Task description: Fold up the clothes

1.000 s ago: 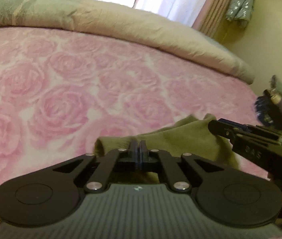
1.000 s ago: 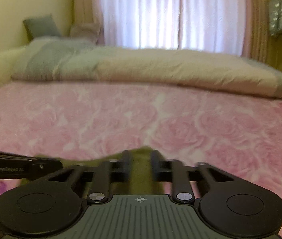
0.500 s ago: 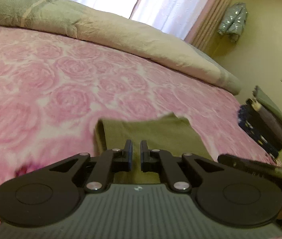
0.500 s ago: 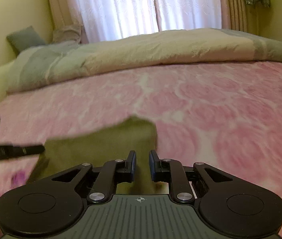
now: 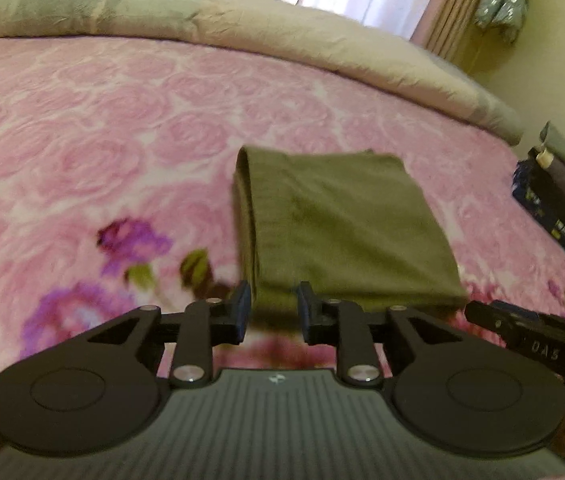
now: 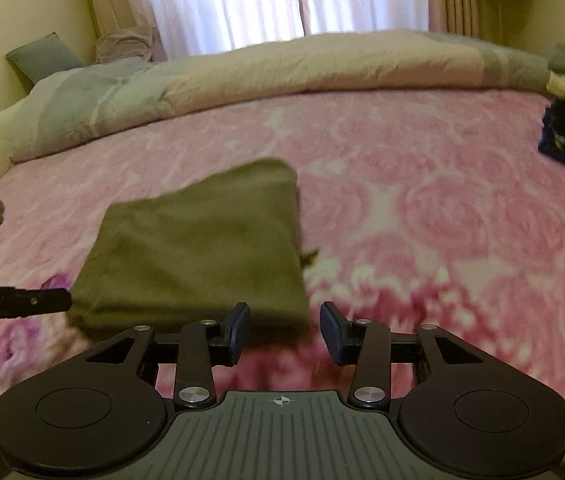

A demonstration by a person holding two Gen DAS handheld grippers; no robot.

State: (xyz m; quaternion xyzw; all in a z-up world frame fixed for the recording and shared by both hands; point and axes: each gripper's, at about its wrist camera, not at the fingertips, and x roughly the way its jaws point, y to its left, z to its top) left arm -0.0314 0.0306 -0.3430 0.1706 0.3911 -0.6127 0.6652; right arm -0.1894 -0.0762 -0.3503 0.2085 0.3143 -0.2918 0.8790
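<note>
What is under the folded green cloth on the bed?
The green cloth lies flat on the pink rose blanket, which shows all around it. The patch of blanket right beneath is covered, so anything else hidden there cannot be seen.

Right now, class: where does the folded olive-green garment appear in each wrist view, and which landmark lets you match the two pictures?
Left wrist view: the folded olive-green garment lies centre, slightly right, on the pink rose blanket, just beyond the tool.
Right wrist view: the garment lies left of centre, beyond the tool's left finger.
Shared landmark: the rolled beige-and-grey duvet along the bed's far edge, below the curtains.
</note>
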